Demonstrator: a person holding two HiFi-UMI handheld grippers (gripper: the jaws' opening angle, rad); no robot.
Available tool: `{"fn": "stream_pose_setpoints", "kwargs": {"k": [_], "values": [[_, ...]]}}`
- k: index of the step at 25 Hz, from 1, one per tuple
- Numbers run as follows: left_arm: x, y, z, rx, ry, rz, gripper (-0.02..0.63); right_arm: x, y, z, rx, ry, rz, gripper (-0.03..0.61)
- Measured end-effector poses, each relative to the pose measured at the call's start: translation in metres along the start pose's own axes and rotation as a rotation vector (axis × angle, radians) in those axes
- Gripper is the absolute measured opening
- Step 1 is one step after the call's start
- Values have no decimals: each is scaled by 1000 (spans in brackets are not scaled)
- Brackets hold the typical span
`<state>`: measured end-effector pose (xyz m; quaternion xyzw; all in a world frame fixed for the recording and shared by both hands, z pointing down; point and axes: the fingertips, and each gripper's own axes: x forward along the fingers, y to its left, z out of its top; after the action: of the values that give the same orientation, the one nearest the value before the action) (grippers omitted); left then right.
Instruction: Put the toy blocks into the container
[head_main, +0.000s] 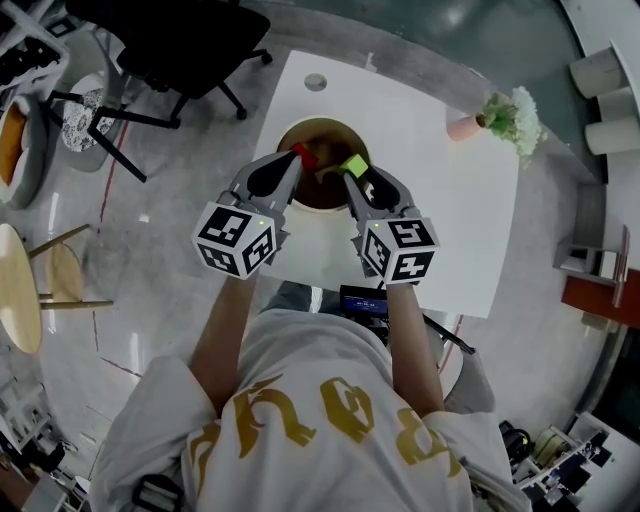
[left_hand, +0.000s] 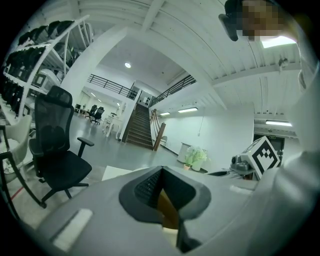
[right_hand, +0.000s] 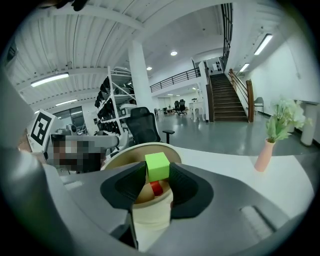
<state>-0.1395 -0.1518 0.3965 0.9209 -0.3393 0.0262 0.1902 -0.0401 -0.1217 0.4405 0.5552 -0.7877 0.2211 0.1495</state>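
Observation:
A round tan container (head_main: 330, 123) stands on the white table (head_main: 450, 220). My right gripper (head_main: 352, 172) is shut on a green block (head_main: 353, 166) above the container's right part. In the right gripper view the green block (right_hand: 157, 166) sits between the pads, with the container's rim (right_hand: 125, 150) behind it. A red block (right_hand: 156, 188) shows lower down inside. In the head view the red block (head_main: 305, 155) lies just off the left gripper's (head_main: 298, 157) tips. In the left gripper view that gripper (left_hand: 161, 172) has its jaws meeting, with no block between them.
A pink vase with a pale plant (head_main: 500, 118) stands at the table's far right corner. A black office chair (head_main: 190, 40) is beyond the table's left side. The table has a round hole (head_main: 316, 82) near its far edge and a dark device (head_main: 362, 300) at its near edge.

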Motion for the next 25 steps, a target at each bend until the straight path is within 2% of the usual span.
{"fn": "stream_pose_setpoints", "kwargs": {"k": [8, 12, 15, 25], "values": [[-1, 0, -2, -12, -6, 2, 0, -6, -9, -1, 22, -16, -37, 162], [-1, -1, -1, -8, -15, 13, 1, -14, -20, -3, 47, -42, -68, 93], [-3, -2, 1, -6, -22, 46, 2, -21, -24, 3, 56, -80, -60, 26], [-17, -22, 6, -6, -43, 121, 1, -40, -15, 23, 59, -154, 15, 25]]}}
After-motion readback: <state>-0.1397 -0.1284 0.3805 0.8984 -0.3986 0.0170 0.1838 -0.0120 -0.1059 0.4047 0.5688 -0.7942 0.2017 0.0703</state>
